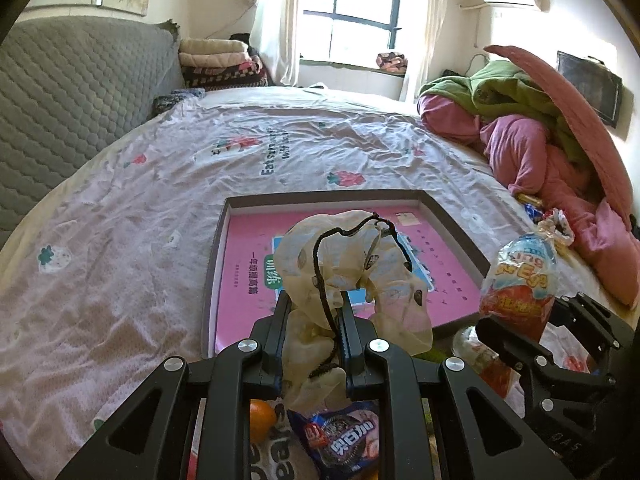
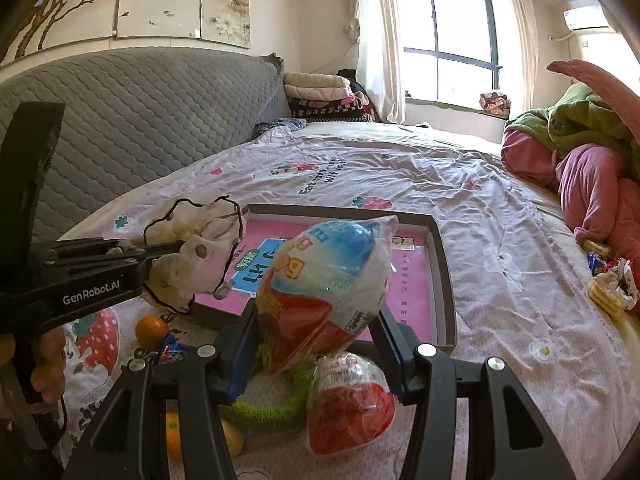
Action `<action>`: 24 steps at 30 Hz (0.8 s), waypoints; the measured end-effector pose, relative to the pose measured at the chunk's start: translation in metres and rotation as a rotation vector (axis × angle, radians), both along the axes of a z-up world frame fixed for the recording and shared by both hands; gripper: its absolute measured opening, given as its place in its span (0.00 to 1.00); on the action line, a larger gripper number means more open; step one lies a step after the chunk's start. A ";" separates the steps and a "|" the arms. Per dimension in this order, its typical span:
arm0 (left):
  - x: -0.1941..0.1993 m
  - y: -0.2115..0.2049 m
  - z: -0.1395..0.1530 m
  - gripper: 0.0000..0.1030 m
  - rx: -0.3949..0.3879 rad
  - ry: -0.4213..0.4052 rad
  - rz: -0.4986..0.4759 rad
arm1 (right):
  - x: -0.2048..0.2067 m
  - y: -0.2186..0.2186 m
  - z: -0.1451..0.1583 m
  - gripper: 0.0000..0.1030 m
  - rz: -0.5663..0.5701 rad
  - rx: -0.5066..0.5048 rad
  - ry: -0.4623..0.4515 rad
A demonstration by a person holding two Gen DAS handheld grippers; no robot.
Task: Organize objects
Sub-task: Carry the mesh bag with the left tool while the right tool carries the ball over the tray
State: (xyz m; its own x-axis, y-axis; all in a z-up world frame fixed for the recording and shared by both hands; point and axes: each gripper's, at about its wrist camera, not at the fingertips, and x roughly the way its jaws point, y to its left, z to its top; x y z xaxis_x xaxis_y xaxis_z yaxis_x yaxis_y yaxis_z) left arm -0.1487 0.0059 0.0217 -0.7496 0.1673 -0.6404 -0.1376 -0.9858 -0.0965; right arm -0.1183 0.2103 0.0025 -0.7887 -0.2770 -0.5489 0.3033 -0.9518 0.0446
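Note:
My left gripper [image 1: 314, 308] is shut on a cream cloth pouch with a black cord [image 1: 344, 256], held above the near edge of a shallow box with a pink bottom [image 1: 256, 248]. It also shows at the left of the right wrist view [image 2: 168, 258], holding the pouch [image 2: 200, 256]. My right gripper [image 2: 316, 320] is shut on a red and blue egg-shaped snack in clear wrap [image 2: 324, 280], near the box's front edge [image 2: 444, 280]. The right gripper [image 1: 520, 320] and its egg snack [image 1: 520, 276] also show in the left wrist view.
On the bed sheet [image 1: 120, 240] near me lie a second egg snack [image 2: 352, 404], a green knitted ring [image 2: 272, 404], an orange [image 2: 151, 331], a cookie packet [image 1: 340, 440] and other fruit. Pink and green bedding [image 1: 540, 140] is piled at right, with snacks [image 2: 608, 288] beside it.

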 end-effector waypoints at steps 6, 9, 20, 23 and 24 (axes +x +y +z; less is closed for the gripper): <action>-0.013 -0.002 -0.002 0.20 0.009 -0.025 -0.002 | -0.010 0.001 0.003 0.52 0.003 0.014 0.008; -0.019 -0.002 -0.003 0.20 0.006 -0.027 0.001 | -0.015 0.005 0.005 0.52 -0.003 0.011 0.005; -0.032 -0.008 -0.002 0.20 0.004 -0.027 0.010 | -0.037 0.012 0.009 0.52 -0.016 0.029 0.005; -0.037 -0.011 -0.003 0.20 0.010 -0.036 0.016 | -0.042 0.013 0.009 0.52 -0.016 0.042 0.003; -0.039 -0.012 -0.004 0.20 0.010 -0.041 0.017 | -0.044 0.013 0.009 0.52 -0.015 0.044 0.000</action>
